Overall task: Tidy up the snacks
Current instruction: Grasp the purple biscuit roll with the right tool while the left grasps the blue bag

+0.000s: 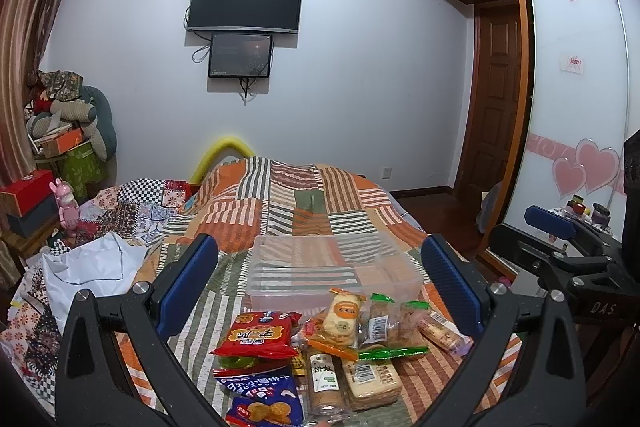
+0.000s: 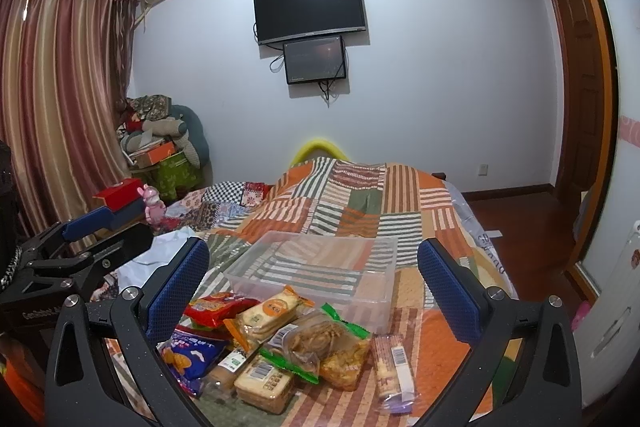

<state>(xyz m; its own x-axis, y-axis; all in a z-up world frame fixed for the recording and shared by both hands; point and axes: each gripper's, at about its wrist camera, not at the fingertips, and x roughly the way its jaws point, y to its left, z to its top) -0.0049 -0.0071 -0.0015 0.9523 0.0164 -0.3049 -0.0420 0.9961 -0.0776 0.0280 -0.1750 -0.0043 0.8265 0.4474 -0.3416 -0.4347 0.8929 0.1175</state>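
Both our left gripper (image 1: 320, 275) and right gripper (image 2: 314, 277) gape wide and empty above the snack packets (image 2: 280, 343), heaped just before the clear plastic bin (image 2: 320, 267), right one nearer

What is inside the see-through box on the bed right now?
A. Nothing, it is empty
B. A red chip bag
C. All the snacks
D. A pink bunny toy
A. The clear plastic box shows only the striped bedspread through its walls, while the snack packets lie in a pile in front of it.
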